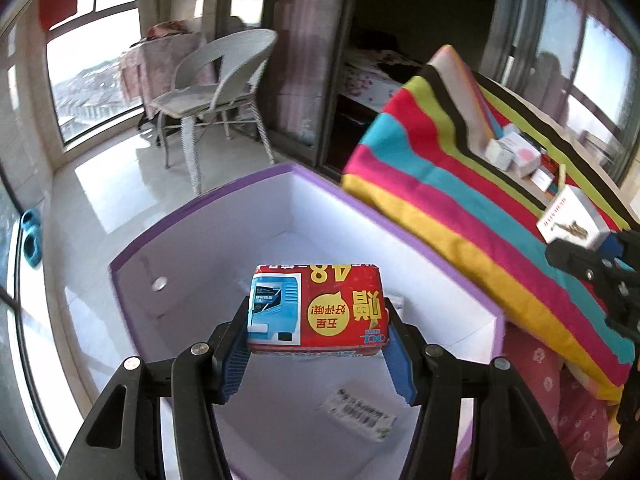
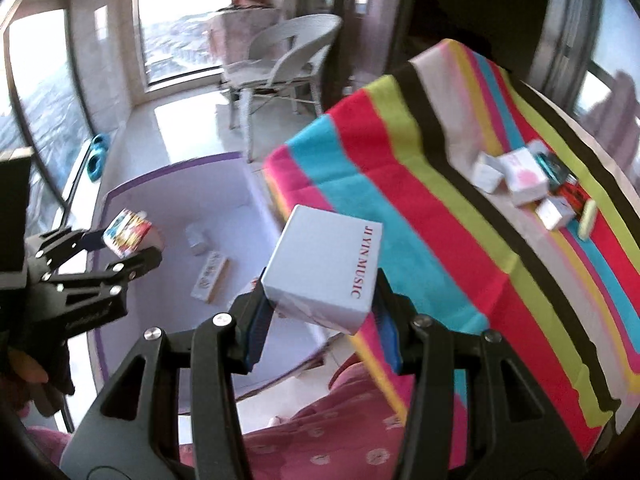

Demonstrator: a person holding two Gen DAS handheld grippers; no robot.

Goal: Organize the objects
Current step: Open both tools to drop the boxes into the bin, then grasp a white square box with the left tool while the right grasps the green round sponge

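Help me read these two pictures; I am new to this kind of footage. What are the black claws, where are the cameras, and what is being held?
No robot here: a person holds a hand-operated gripper in each hand, and a fisheye camera on each looks along its fingers. In the left view, the left gripper clamps a red packet over a white storage box with a purple rim; a small printed box already lies inside. In the right view, the right gripper clamps a white box marked JI YIN MUSIC. Beside it is a surface under a striped cloth, where more small boxes wait.
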